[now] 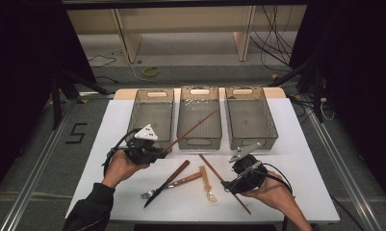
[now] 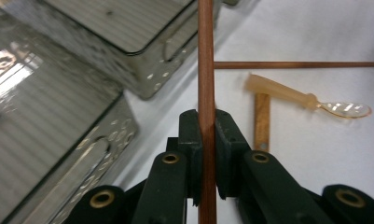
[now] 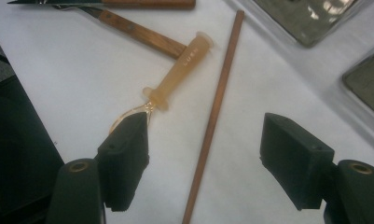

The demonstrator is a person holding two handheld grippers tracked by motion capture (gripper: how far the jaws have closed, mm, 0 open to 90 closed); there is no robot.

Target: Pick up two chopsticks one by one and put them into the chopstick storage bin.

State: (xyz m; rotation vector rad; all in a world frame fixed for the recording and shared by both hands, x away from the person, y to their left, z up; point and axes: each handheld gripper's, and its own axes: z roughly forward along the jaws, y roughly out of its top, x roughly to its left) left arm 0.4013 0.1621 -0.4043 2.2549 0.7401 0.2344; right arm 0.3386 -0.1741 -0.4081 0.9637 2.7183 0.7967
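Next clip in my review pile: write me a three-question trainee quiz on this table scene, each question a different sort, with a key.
1. True or false: the left hand-held gripper is clamped on a chopstick.
2. Multiple choice: between the open jaws of the right hand-held gripper, what lies on the table? A) the second chopstick B) the fork C) the knife
3. Fill in: the held chopstick's far end reaches over the ____ of the three bins.

Key:
1. True; the jaws pinch it.
2. A; it lies loose between the jaws, with the amber spoon beside it.
3. Middle.
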